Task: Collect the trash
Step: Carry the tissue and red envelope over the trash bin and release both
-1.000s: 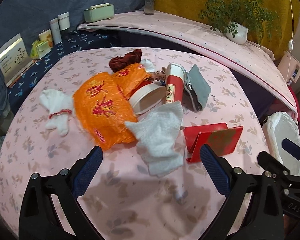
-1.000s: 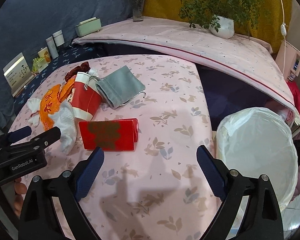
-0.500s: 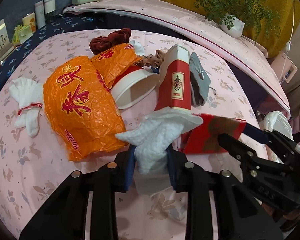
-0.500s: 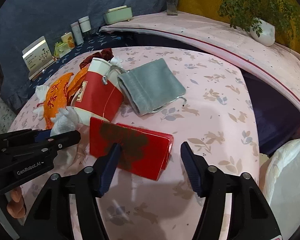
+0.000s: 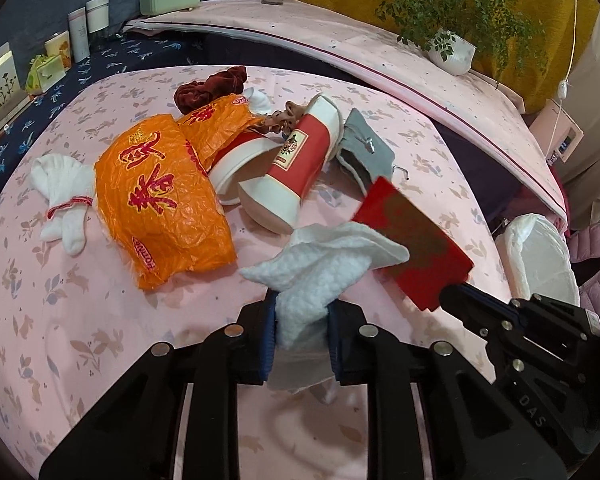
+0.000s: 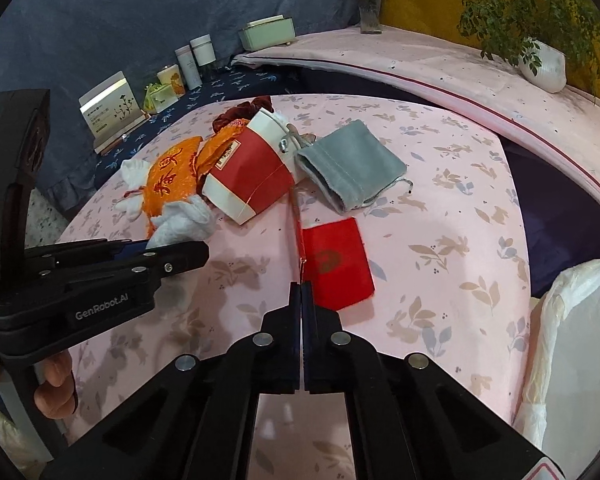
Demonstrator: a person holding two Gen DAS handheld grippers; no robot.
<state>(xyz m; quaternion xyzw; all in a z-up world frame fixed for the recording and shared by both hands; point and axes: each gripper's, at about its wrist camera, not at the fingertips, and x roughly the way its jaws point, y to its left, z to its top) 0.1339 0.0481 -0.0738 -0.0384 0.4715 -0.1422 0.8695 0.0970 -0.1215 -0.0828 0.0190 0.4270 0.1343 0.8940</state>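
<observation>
A crumpled white tissue [image 5: 324,260] sits between the pads of my left gripper [image 5: 302,312], whose jaws are still closing and press on it. From the right wrist view the same left gripper [image 6: 172,250] holds the tissue [image 6: 184,220] just off the pink floral cloth. My right gripper [image 6: 302,292] is shut on the edge of a folded red envelope [image 6: 336,264], one leaf edge-on, the other hanging open. In the left wrist view the envelope [image 5: 408,240] is tilted up above the table, pinched by the right gripper [image 5: 456,294].
An orange plastic bag [image 5: 160,200], a red-and-white paper carton [image 5: 296,168], a paper bowl, a grey pouch [image 5: 364,152], a tied white sock [image 5: 64,200] and a dark red scrunchie [image 5: 208,88] lie on the table. A white-lined bin [image 6: 572,340] stands off the right edge.
Both grippers went from wide open to closed: the left one on the tissue, the right one on the red envelope, which has come up off the cloth and tilted.
</observation>
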